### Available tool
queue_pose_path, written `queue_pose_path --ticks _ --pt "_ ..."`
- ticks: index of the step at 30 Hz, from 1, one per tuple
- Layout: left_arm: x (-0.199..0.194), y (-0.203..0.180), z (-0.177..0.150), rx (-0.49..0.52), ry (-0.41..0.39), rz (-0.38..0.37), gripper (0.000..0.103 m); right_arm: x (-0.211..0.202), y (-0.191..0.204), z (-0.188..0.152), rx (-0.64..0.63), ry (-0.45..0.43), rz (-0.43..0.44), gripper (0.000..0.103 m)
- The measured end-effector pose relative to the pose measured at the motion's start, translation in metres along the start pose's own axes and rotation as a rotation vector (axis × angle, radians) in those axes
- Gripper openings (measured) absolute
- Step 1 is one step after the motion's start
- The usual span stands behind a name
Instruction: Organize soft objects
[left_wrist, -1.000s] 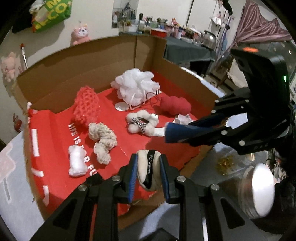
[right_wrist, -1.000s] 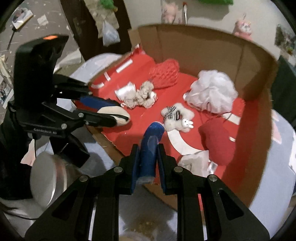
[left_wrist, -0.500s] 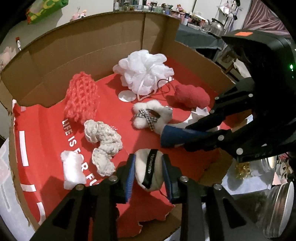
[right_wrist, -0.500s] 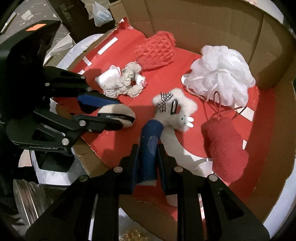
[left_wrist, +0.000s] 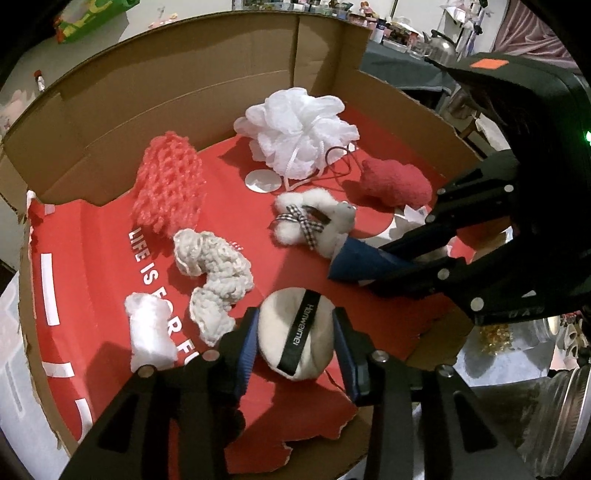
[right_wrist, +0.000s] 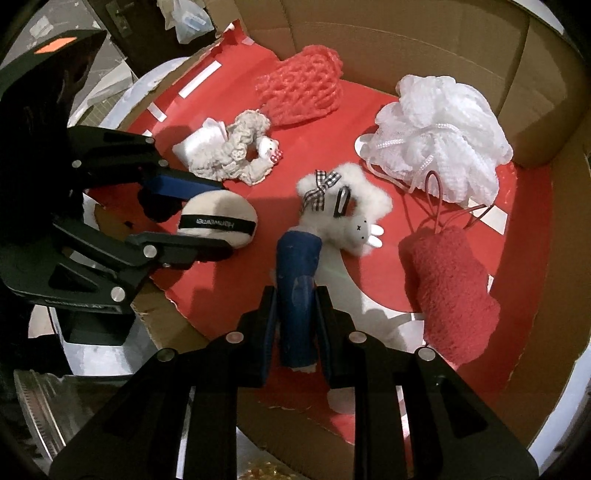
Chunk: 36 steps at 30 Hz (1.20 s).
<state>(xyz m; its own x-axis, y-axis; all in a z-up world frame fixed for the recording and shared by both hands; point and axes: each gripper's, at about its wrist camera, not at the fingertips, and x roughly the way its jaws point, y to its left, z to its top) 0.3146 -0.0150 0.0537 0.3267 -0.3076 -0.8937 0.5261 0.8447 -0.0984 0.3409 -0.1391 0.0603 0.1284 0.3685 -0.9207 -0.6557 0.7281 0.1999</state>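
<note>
My left gripper (left_wrist: 295, 339) is shut on a cream powder puff (left_wrist: 295, 336) with a black band, low over the red floor of the cardboard box (left_wrist: 110, 258); the puff also shows in the right wrist view (right_wrist: 218, 221). My right gripper (right_wrist: 295, 306) is shut on a blue soft roll (right_wrist: 297, 280), its tip next to the white fluffy bunny (right_wrist: 347, 206). In the left wrist view the roll (left_wrist: 362, 262) sits beside the bunny (left_wrist: 314, 221). Both grippers are inside the box.
In the box lie a white bath pouf (left_wrist: 299, 125), a coral knit piece (left_wrist: 168, 184), a red fluffy mitt (right_wrist: 447, 288), a beige crochet scrunchie (left_wrist: 214, 273) and a small white pad (left_wrist: 149, 332). A metal tin (left_wrist: 561, 417) stands outside the box's front edge.
Both grippers have moved forward and down into the box with their objects. The puff and the blue roll are now low over the red floor.
</note>
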Motion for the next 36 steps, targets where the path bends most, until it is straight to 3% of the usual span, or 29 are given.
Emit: queue_pose_path --ticks 2,8,9,10,12,17,21,28,36 --pt "-0.003 0.0 -0.001 -0.007 -0.005 0.002 0.042 0.001 0.003 0.0 -0.005 0.0 -0.007 0.02" --pt "-0.025 0.004 -0.006 -0.058 -0.07 0.017 0.064 -0.008 0.003 0.002 0.025 -0.025 -0.044 0.027" --pt "-0.03 0.004 -0.007 -0.073 -0.085 0.017 0.071 -0.009 0.002 0.002 0.032 -0.034 -0.046 0.034" --pt "-0.033 0.003 -0.007 -0.079 -0.092 0.022 0.076 -0.011 0.002 0.002 0.041 -0.04 -0.047 0.057" --pt "-0.041 0.002 -0.011 -0.097 -0.117 0.036 0.077 -0.019 0.002 0.0 0.061 -0.081 -0.063 0.077" --pt "-0.057 -0.004 -0.019 -0.16 -0.159 0.06 0.088 -0.038 0.004 -0.01 0.105 -0.139 -0.13 0.077" --pt "-0.065 -0.008 -0.028 -0.226 -0.18 0.081 0.099 -0.058 -0.003 -0.025 0.235 -0.178 -0.144 0.077" --pt "-0.068 -0.009 -0.04 -0.287 -0.182 0.16 0.1 -0.074 0.002 -0.047 0.336 -0.225 -0.24 0.077" --pt "-0.062 -0.002 -0.045 -0.373 -0.179 0.211 0.1 -0.063 0.003 -0.059 0.409 -0.243 -0.276 0.077"
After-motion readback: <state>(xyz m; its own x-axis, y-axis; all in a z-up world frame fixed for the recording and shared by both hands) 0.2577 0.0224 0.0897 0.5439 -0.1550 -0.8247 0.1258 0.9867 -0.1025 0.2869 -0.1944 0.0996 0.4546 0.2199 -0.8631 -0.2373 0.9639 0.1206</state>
